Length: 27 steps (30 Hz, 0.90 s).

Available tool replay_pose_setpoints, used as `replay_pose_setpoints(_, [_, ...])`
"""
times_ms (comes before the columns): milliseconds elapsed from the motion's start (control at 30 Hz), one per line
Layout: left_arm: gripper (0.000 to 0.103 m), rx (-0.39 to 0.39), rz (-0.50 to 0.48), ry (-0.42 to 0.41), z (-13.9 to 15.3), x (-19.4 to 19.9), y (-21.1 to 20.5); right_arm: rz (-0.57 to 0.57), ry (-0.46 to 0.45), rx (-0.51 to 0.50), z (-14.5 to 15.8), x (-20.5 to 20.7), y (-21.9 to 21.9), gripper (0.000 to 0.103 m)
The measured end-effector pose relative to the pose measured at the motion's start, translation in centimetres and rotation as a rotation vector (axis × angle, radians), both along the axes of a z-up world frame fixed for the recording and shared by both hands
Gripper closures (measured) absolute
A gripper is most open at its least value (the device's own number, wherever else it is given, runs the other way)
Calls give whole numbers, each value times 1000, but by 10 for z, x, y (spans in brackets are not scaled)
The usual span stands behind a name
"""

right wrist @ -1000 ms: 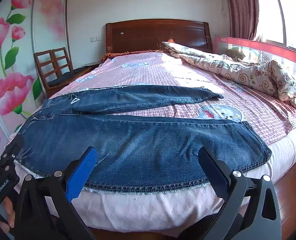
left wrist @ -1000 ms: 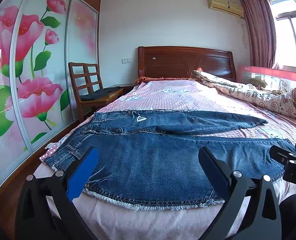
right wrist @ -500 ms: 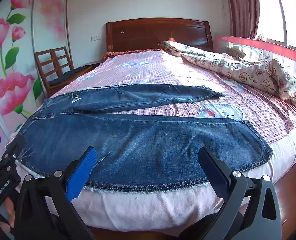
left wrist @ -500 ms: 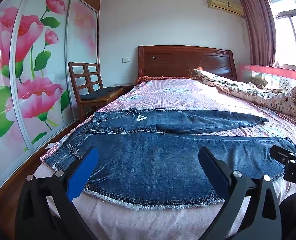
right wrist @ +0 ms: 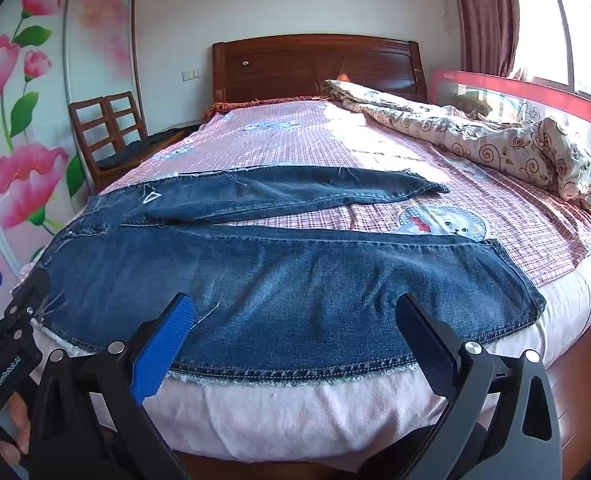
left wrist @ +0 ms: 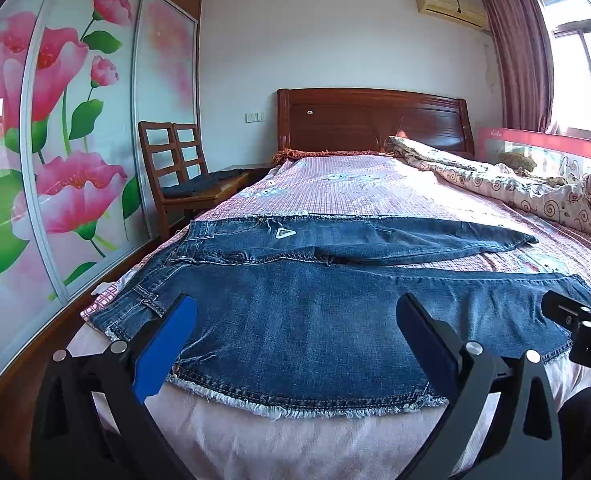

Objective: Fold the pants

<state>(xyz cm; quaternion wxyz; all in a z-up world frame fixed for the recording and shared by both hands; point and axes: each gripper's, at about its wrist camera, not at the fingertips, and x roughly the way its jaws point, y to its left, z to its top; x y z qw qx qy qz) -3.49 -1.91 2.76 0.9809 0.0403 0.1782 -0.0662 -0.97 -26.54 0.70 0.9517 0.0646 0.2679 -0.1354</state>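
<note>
Blue denim pants (left wrist: 315,308) lie spread flat across the foot of the bed, waist at the left, two legs running right; they also show in the right wrist view (right wrist: 295,280). The near leg's frayed edge hangs at the mattress edge. My left gripper (left wrist: 295,340) is open and empty, hovering over the near leg close to the waist end. My right gripper (right wrist: 295,336) is open and empty over the near leg nearer the hem end. Each gripper shows at the edge of the other's view, the right one (left wrist: 583,328) and the left one (right wrist: 7,332).
The bed (right wrist: 295,408) has a pink checked sheet and a wooden headboard (left wrist: 371,120). A crumpled floral quilt (right wrist: 475,136) lies along the right side by a red bed rail. A wooden chair (left wrist: 179,176) and a flowered sliding wardrobe (left wrist: 55,160) stand at the left.
Both grippers have moved slightly forward and lower toward the near leg. The pants have not moved and both grippers stay open.
</note>
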Motion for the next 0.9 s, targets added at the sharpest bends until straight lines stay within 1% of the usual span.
replay_pose_setpoints(400, [3,2,4,7,-1,2,-1,8,15,0,-2,1,2,3])
replay_pose_setpoints(567, [3,-4,11,13,-1,3,1,19,26,-14,-2,2,6,3])
replay_pose_setpoints(700, [3,-3,15,16,-1,3,1,26,48,-47,-1,4,8,3])
replay_pose_setpoints(767, [3,-3,17,17,0,4,1,32,35,-39,-1,4,8,3])
replay_pose_setpoints(800, [3,-4,17,17,-1,4,2,50,24,-20,0,4,8,3])
replay_pose_setpoints(900, [3,-3,18,21,-1,4,2,63,19,-25,0,4,11,3])
